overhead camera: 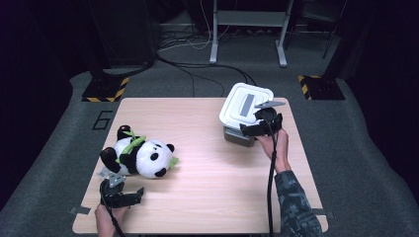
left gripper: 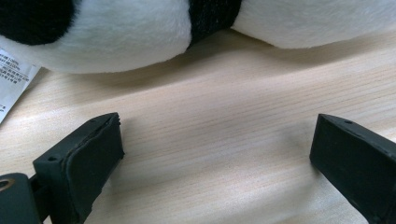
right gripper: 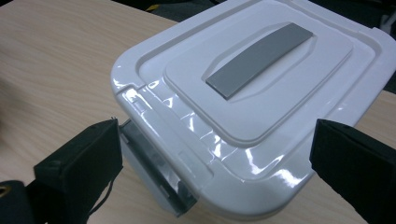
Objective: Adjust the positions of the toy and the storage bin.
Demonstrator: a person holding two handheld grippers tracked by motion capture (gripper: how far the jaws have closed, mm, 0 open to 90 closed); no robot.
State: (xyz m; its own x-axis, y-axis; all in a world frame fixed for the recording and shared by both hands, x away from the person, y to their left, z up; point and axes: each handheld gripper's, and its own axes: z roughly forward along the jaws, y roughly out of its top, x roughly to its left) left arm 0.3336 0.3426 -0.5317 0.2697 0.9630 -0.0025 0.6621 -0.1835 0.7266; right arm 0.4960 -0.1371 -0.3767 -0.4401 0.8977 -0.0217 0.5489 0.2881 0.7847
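Left gripper view is cutting off most of the panda (left gripper: pixel 140 32); I'm seeing only its fur and a label (left gripper: pixel 11 79) at the edge. I'm holding the left gripper (overhead camera: pixel 121 195) low at the table's (overhead camera: pixel 212 182) near left corner, jaws spread, just short of the toy. My right gripper (right gripper: pixel 215 154) is hovering spread at the near corner of the white box (right gripper: pixel 261 93), its base partly hidden under the lid.
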